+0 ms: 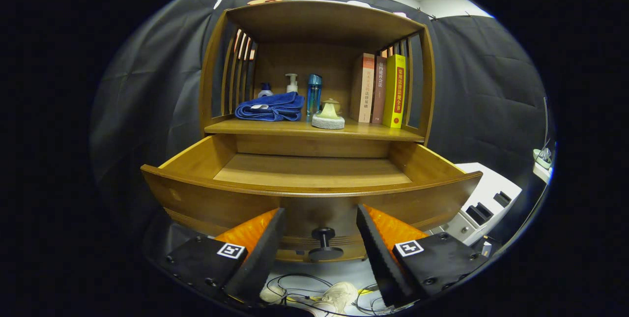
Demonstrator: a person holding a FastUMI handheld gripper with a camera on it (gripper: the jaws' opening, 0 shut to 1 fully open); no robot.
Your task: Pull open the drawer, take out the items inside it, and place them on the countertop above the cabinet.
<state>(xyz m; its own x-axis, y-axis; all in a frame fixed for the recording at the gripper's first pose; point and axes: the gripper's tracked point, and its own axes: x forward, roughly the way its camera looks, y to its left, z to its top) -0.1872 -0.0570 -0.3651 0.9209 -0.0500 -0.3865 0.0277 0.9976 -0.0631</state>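
Observation:
The wooden drawer (221,199) of the cabinet stands pulled out toward me, and the part of its floor that I see is bare. Its dark round knob (323,244) sits on the drawer front, between my fingers. My gripper (320,218) is open, with both fingers apart from the knob. On the countertop (373,132) above the drawer lie a folded blue towel (270,107), a pale sponge-like item on a grey pad (328,115), a blue bottle (313,93) and two pump bottles (291,82).
Three books (381,91) stand upright at the right end of the countertop. A roof board (319,19) with slatted sides closes the shelf above. Cables and a person's shoe (339,293) lie on the floor below. A white device (484,201) stands to the right.

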